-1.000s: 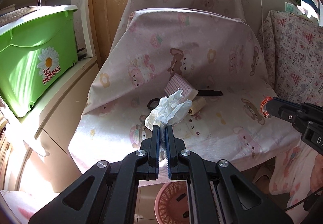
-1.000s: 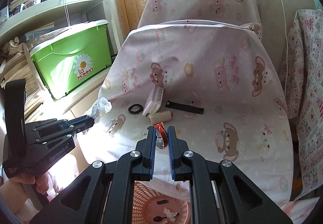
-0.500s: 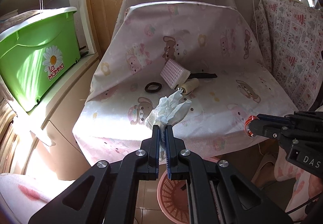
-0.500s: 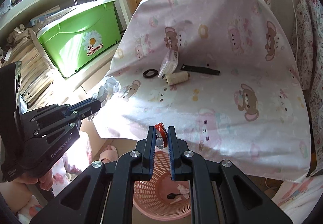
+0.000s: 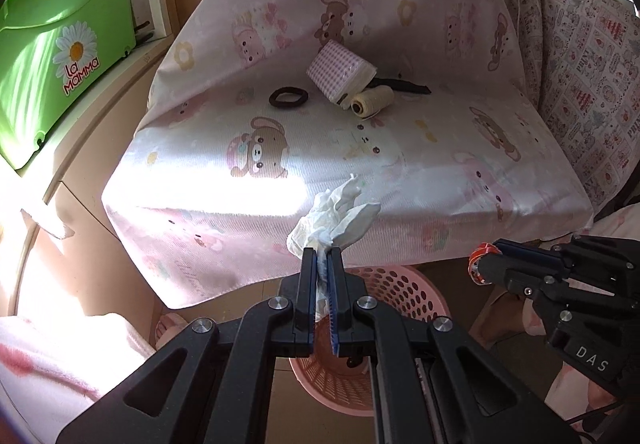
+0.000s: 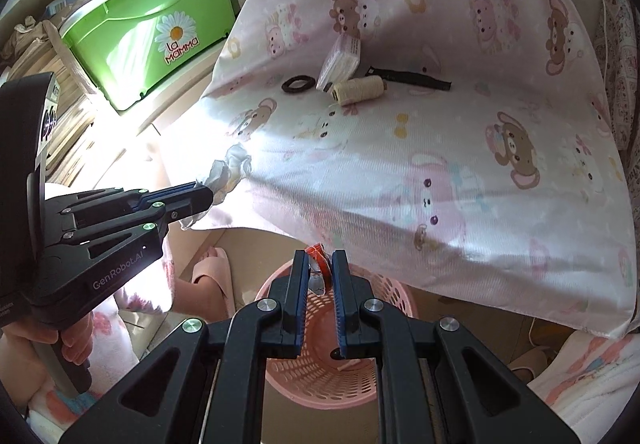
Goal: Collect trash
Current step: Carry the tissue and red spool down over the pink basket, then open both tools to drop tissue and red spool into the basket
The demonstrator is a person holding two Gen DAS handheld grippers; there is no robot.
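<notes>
The left gripper (image 5: 323, 258) pinches a crumpled white tissue (image 5: 334, 218) in nearly closed jaws; the right gripper (image 6: 321, 264) clamps a small red-and-clear wrapper (image 6: 319, 258), both just above the pink perforated plastic basket (image 6: 384, 300) beside the pink bear-print covered seat (image 6: 400, 148)

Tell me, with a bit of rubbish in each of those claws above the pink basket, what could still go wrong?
1. The crumpled tissue in the left gripper hangs near the basket's rim by the sheet edge; released now, it might land on the floor.
2. The orange wrapper in the right gripper is small and pinched only at the tips, so it may stick or slip early.
3. The two grippers are close together and could bump.
</notes>
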